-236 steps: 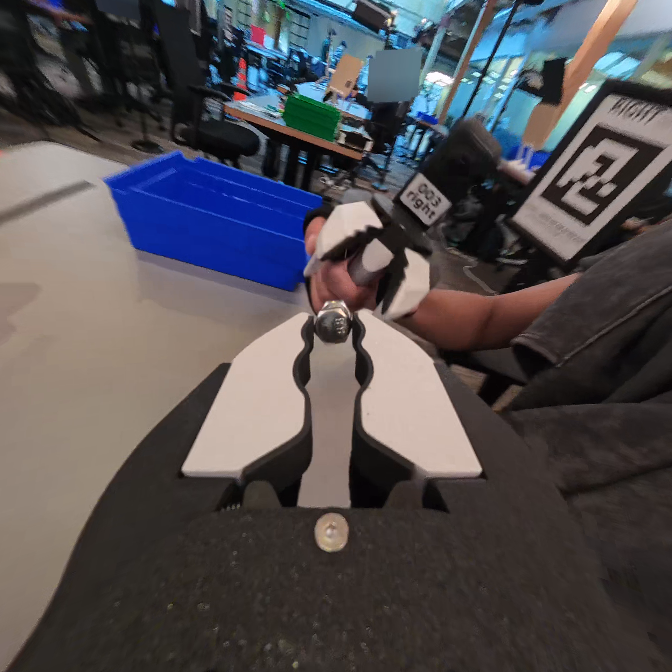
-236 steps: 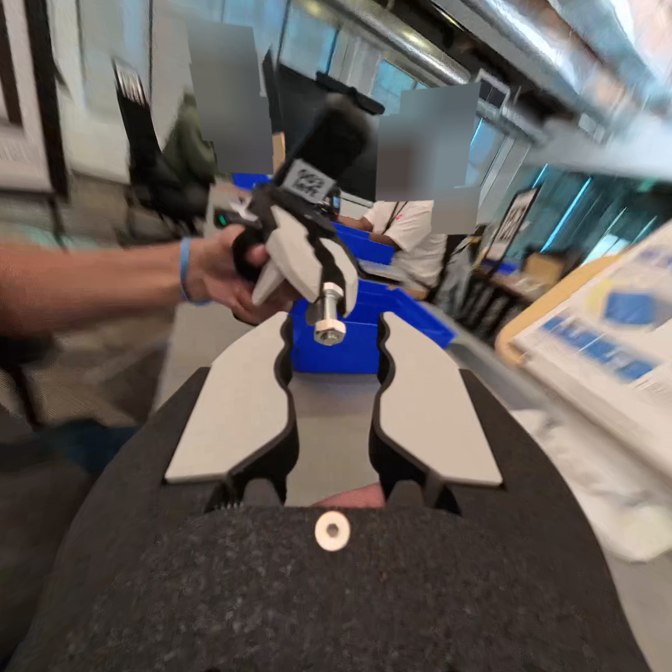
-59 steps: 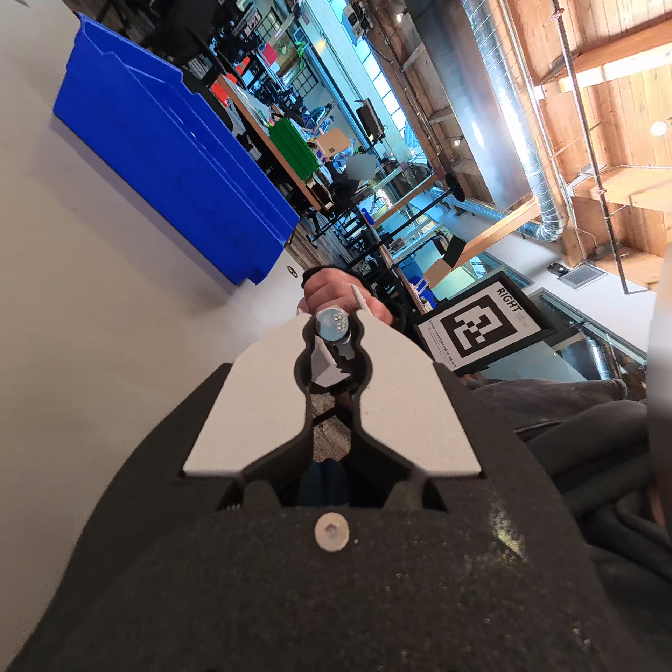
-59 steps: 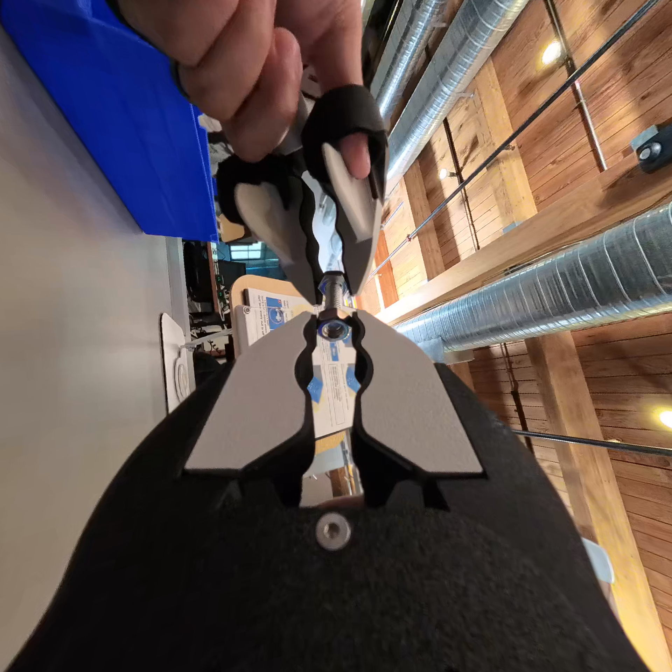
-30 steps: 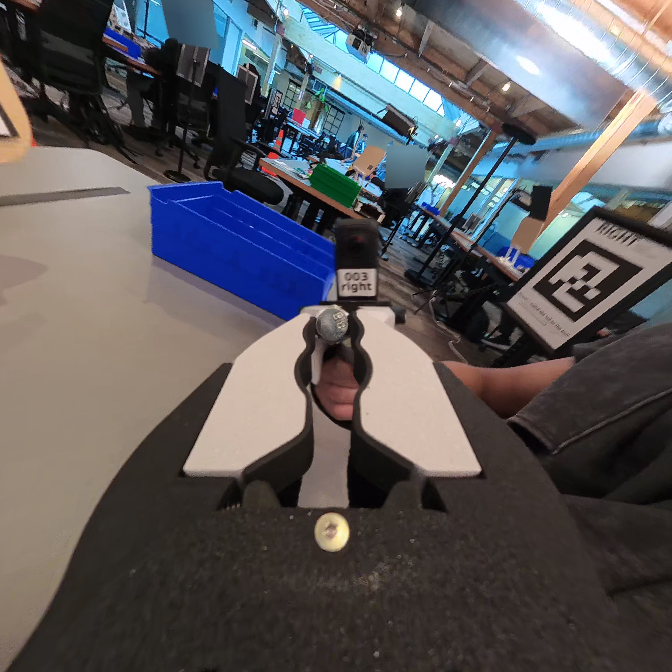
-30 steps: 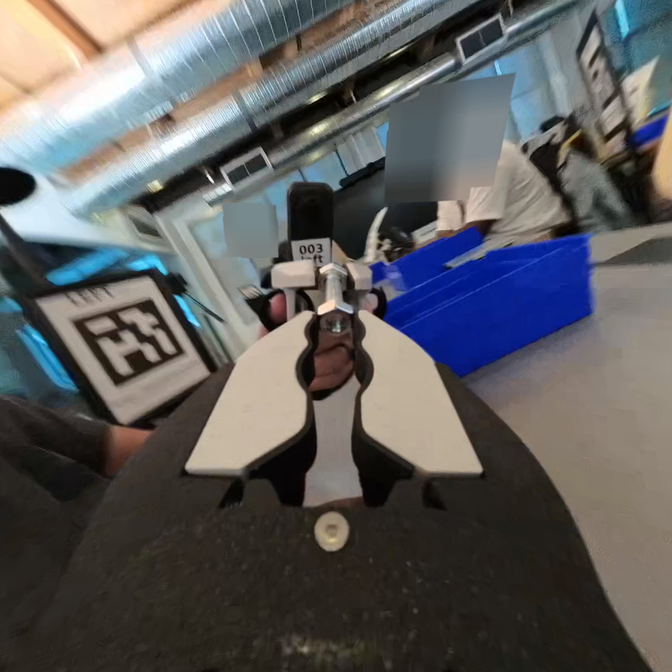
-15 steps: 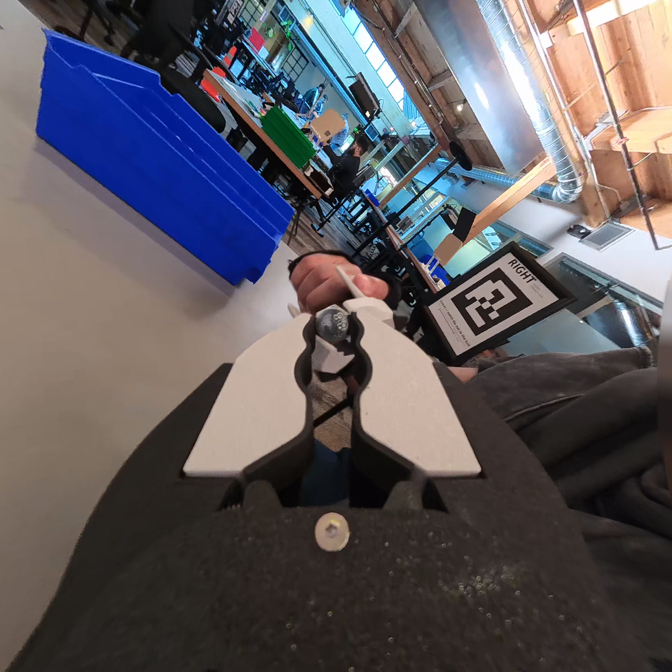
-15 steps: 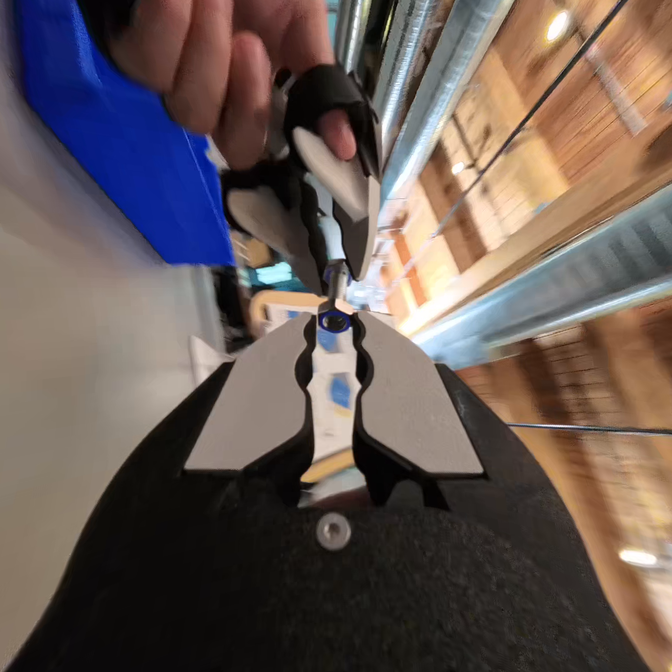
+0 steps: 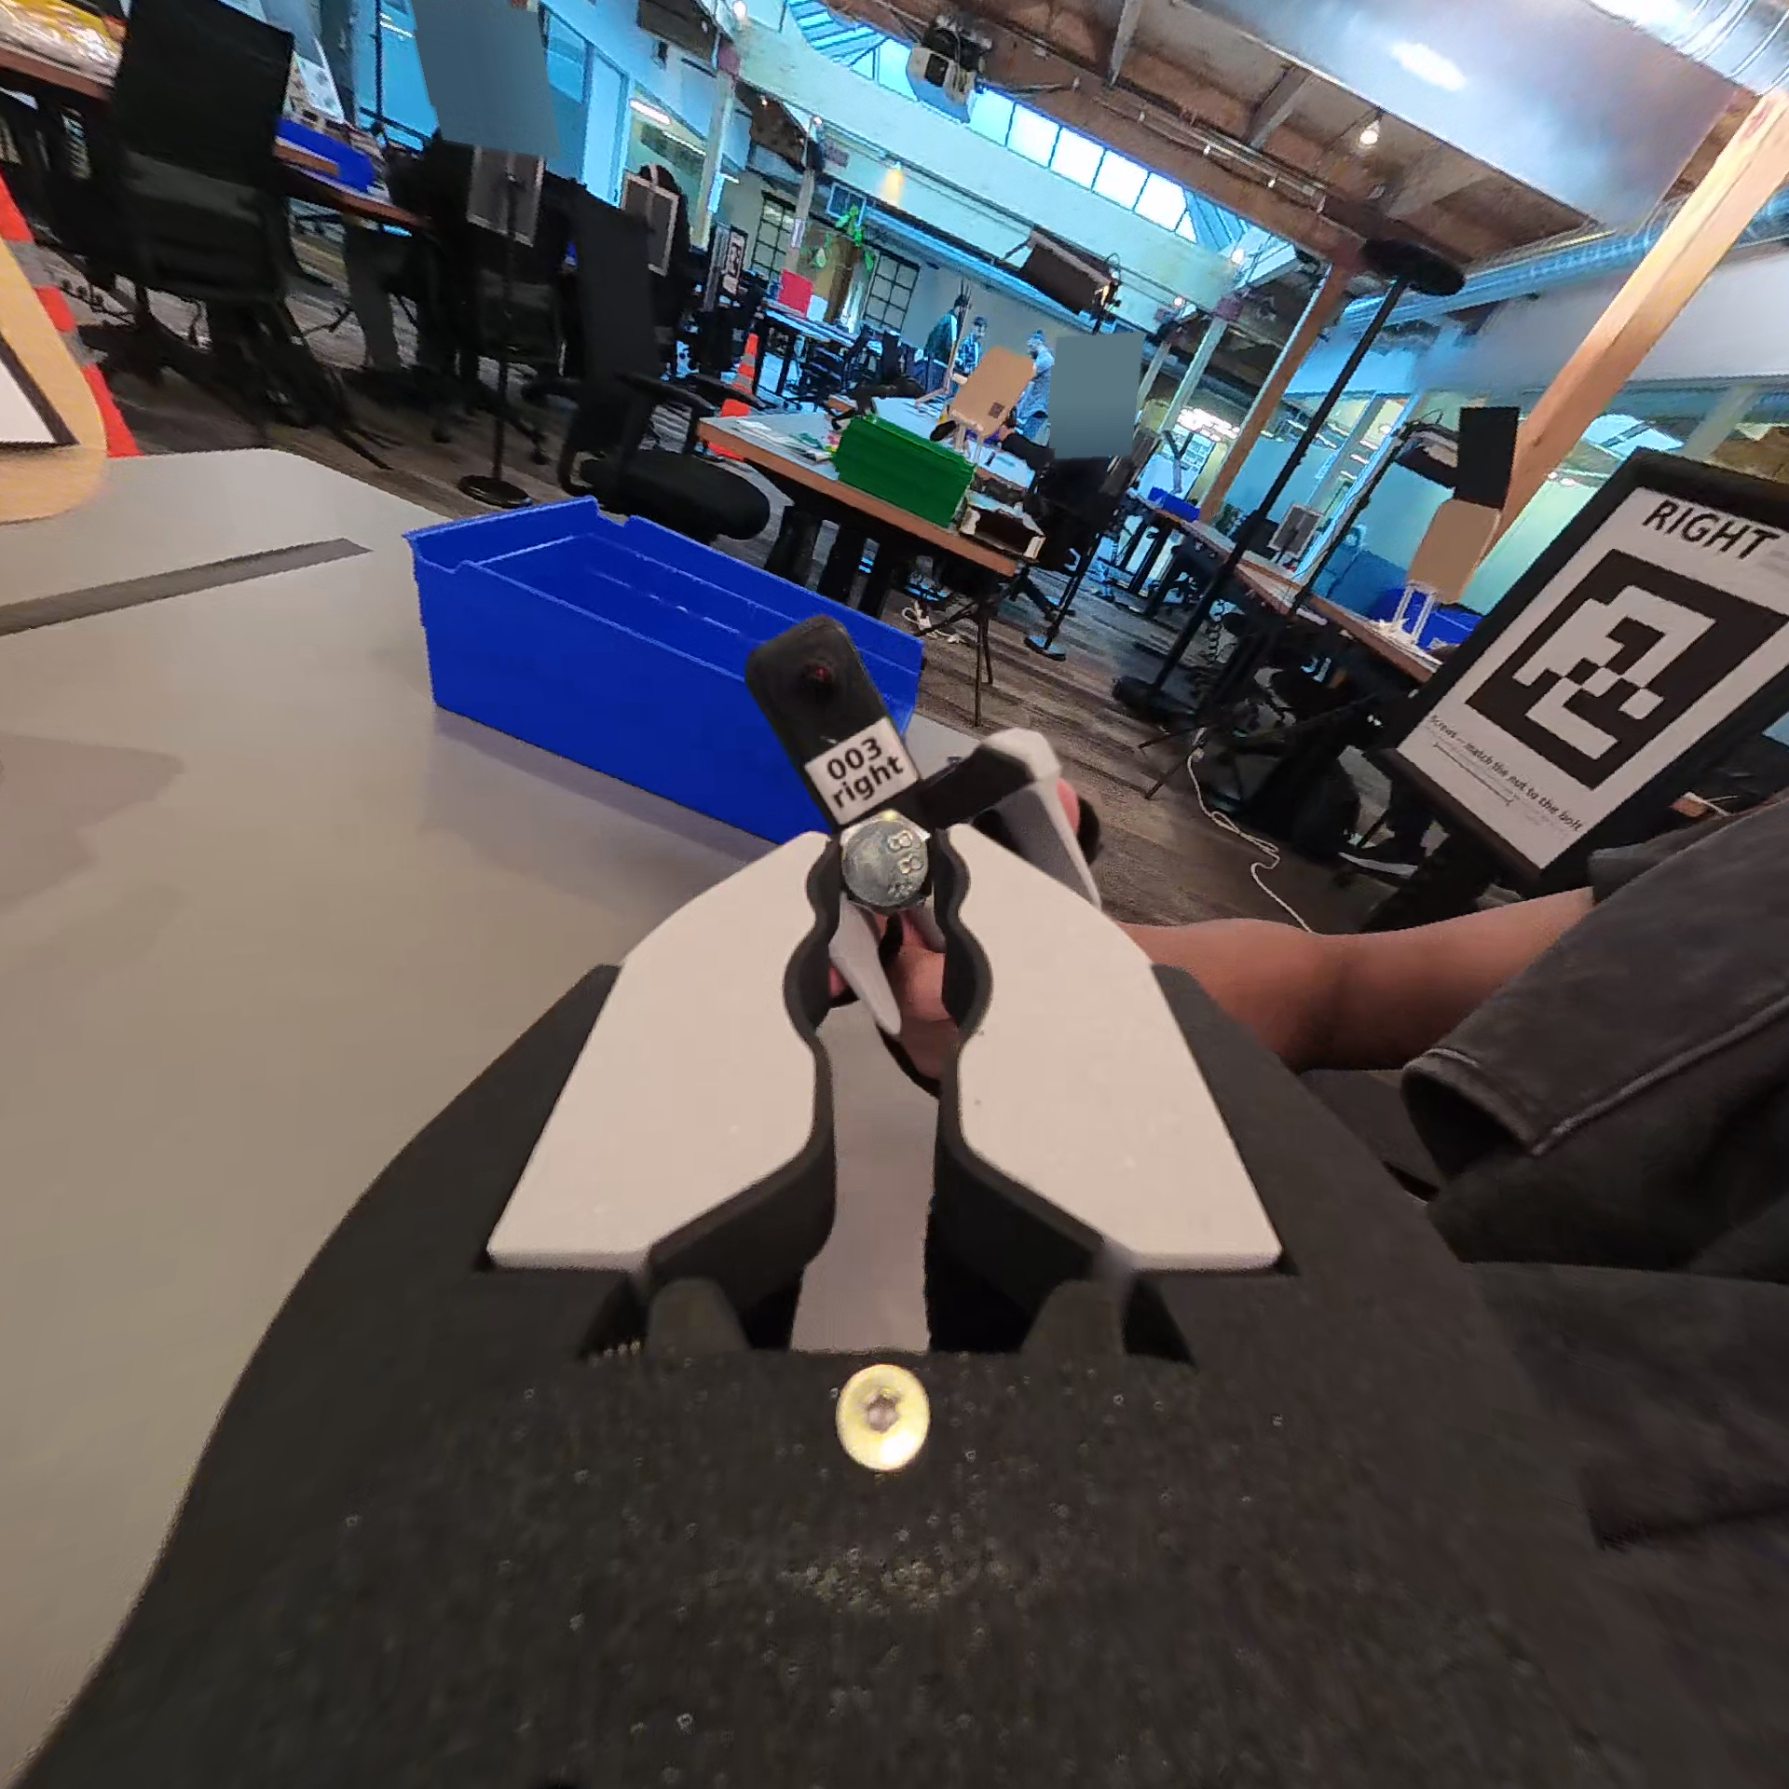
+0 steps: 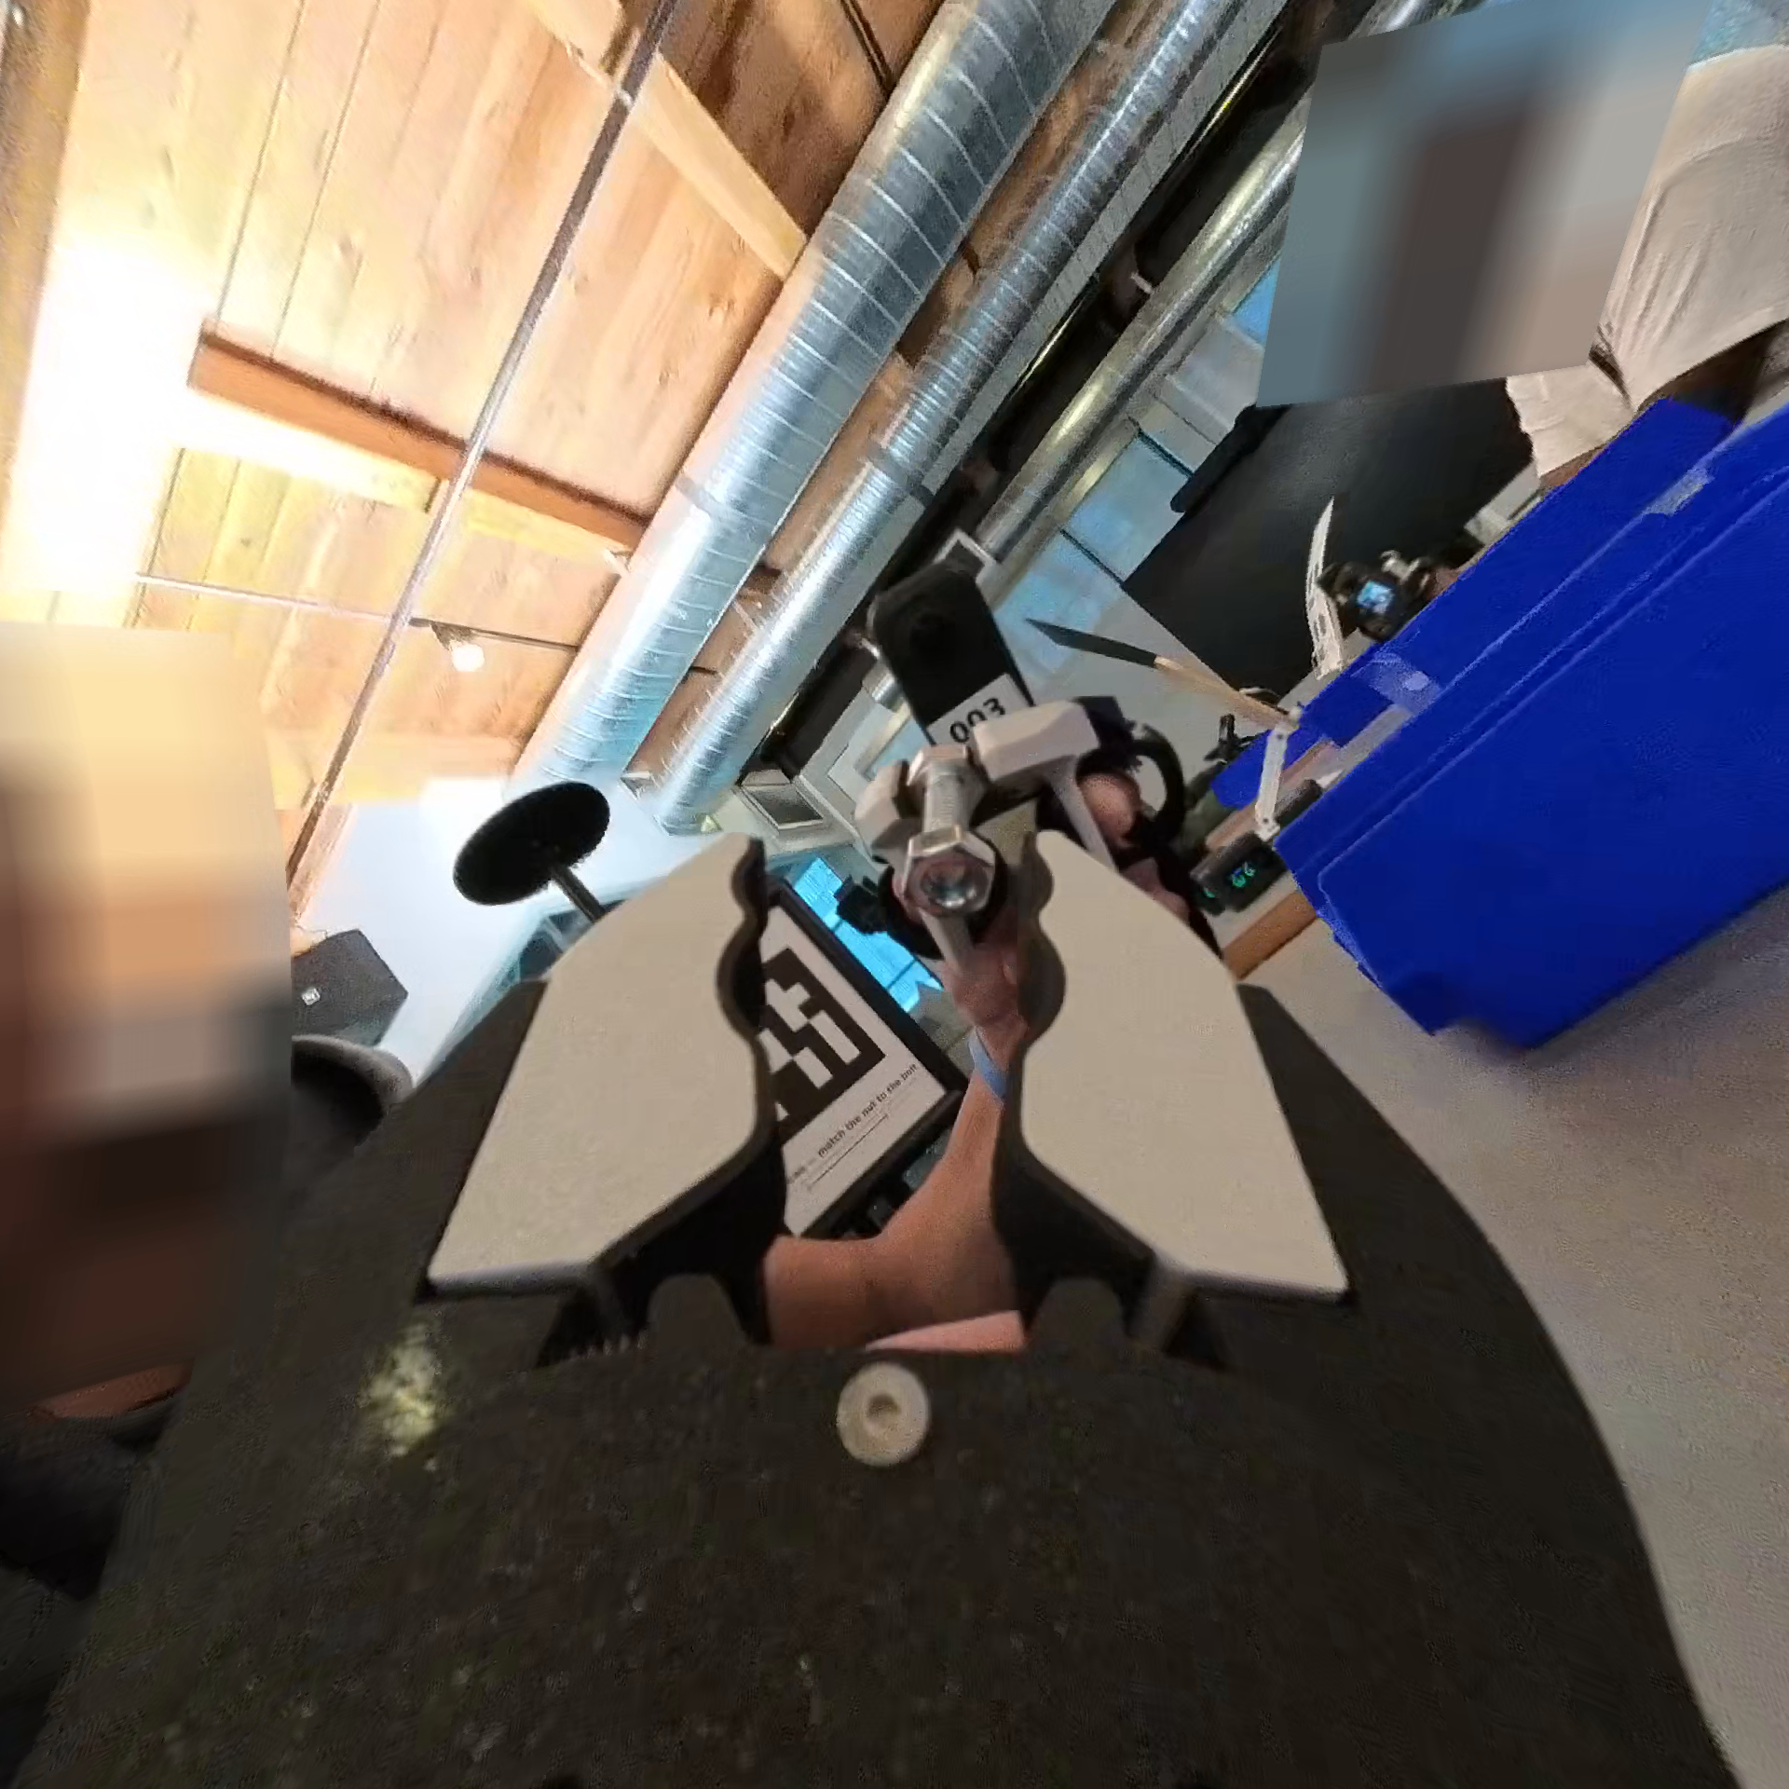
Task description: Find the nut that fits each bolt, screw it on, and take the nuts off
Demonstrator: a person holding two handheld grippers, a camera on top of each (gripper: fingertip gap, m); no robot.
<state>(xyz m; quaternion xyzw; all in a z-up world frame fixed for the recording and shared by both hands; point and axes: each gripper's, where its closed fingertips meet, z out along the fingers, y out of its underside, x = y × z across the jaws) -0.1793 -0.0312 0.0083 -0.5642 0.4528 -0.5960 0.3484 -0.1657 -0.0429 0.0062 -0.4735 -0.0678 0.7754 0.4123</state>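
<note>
My left tongs (image 9: 886, 876) are clamped on the bolt (image 9: 885, 864) by its head; the head faces my cam and carries stamped marks. Shank runs away from me, hidden in the left wrist view behind the head. In the right wrist view I see the shank end w/ the nut (image 10: 947, 864) threaded on it, sitting between my right tongs (image 10: 895, 895), which are spread apart and not touching it; nut sits nearer the right-hand finger.

Writing: each of the tongs has a small white label on its black cam post, partly cut off in the right wrist view. A framed black-and-white marker board (image 9: 1607, 668) w/ a heading and a small text line stands off the tabletop (image 9: 242, 871) at the right; part of it shows through the right tongs' gap.

Blue bin (image 9: 620, 639) sits toward the tabletop's far edge; contents not visible. Right wrist view is tilted and blurry at its margins. Grey patches cover ppl in the bkgd.
</note>
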